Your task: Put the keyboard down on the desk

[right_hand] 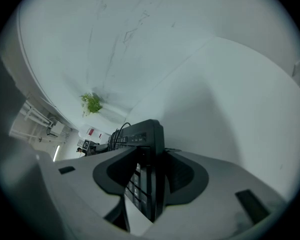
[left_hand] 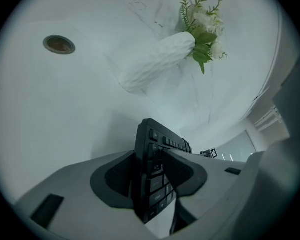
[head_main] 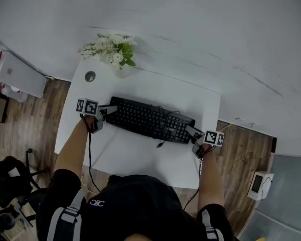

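The black keyboard (head_main: pixel 148 119) lies flat across the white desk (head_main: pixel 140 157), its loose cable end (head_main: pixel 160 144) just in front of it. My left gripper (head_main: pixel 109 110) straddles its left end and my right gripper (head_main: pixel 193 133) its right end. In the left gripper view the keyboard's end (left_hand: pixel 152 154) stands edge-on between the jaws of the left gripper (left_hand: pixel 152 184), with a slim gap beside it. The right gripper view shows the same: the other end (right_hand: pixel 147 134) sits inside the right gripper (right_hand: pixel 150 176), the pads just off it. Both grippers are open.
A white vase of white flowers (head_main: pixel 113 51) stands at the desk's back left, also seen in the left gripper view (left_hand: pixel 155 61). A round cable grommet (head_main: pixel 90 76) is set in the desk near it. Wooden floor flanks the desk; a white wall is behind.
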`<act>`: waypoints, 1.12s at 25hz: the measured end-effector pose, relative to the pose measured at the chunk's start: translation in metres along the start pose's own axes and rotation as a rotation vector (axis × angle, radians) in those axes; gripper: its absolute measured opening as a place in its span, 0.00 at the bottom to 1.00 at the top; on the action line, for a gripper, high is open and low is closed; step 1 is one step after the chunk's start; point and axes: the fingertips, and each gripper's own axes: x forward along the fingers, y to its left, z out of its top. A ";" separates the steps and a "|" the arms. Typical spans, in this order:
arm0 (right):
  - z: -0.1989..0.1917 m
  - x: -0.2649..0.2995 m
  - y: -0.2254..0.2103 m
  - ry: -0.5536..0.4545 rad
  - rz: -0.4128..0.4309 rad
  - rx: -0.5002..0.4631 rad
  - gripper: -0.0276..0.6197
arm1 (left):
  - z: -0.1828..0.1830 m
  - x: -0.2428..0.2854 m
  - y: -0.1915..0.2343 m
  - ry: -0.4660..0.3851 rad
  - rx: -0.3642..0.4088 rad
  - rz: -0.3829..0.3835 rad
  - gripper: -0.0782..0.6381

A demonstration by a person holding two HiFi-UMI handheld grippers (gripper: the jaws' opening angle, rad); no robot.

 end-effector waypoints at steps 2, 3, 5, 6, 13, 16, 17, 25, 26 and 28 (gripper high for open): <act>0.001 0.000 -0.001 0.001 -0.017 -0.005 0.32 | 0.000 0.000 0.004 0.014 0.015 0.049 0.37; 0.001 0.000 -0.001 0.000 -0.028 -0.013 0.32 | -0.001 0.000 0.006 0.023 0.027 0.079 0.38; 0.002 -0.002 -0.001 -0.001 -0.058 -0.034 0.33 | 0.000 -0.001 0.006 0.036 0.053 0.132 0.39; 0.003 -0.002 -0.002 0.000 -0.078 -0.045 0.33 | 0.000 -0.002 0.006 0.040 0.066 0.156 0.39; 0.007 0.000 -0.019 0.069 -0.356 -0.141 0.36 | 0.005 0.000 0.016 0.078 0.172 0.362 0.40; 0.008 -0.003 -0.024 0.099 -0.521 -0.275 0.38 | 0.007 -0.003 0.010 0.119 0.352 0.505 0.41; 0.008 -0.003 -0.025 0.105 -0.561 -0.300 0.39 | 0.009 -0.004 0.007 0.131 0.413 0.545 0.41; 0.025 -0.038 -0.001 -0.094 -0.745 -0.390 0.15 | 0.020 -0.028 -0.024 -0.028 0.514 0.773 0.11; 0.030 -0.045 0.008 -0.142 -0.740 -0.401 0.11 | 0.021 -0.032 -0.032 -0.073 0.512 0.777 0.11; 0.039 -0.058 0.028 -0.228 -0.700 -0.414 0.05 | 0.023 -0.039 -0.053 -0.149 0.502 0.762 0.11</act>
